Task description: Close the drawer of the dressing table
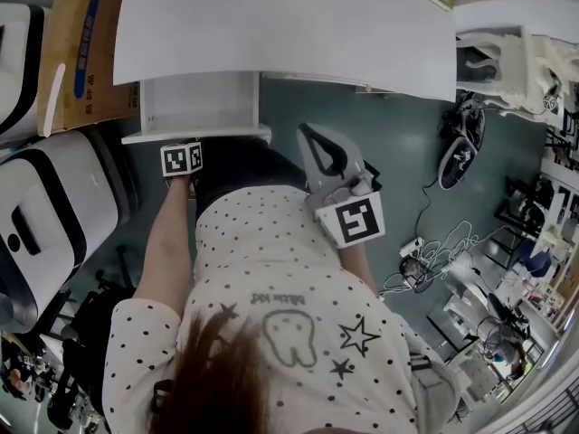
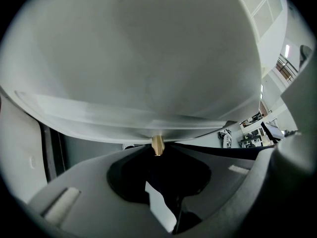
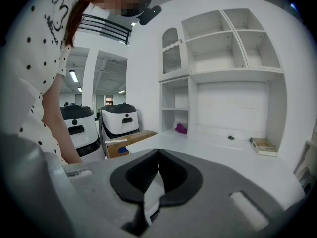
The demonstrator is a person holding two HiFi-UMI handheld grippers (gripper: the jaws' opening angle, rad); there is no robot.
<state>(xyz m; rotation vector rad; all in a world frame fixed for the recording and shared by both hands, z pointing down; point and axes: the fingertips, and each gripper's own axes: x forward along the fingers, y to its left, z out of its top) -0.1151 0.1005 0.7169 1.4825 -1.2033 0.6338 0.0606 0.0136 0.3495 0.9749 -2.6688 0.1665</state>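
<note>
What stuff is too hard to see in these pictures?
Drawer, back part: head view, under the tabletop.
Drawer, inside: left gripper view, its front fills everything above the knob.
Purple thing: right gripper view, too small.
Book title: right gripper view, too small.
Floor clutter: head view, tiny, cut off at right.

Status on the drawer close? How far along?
Done: the left gripper is at the drawer front, closed on the brass knob. In hand: that grip only; the drawer stands pulled out from under the tabletop. Left: push it fully in, then release. The right gripper is shut, empty and away from the drawer.
</note>
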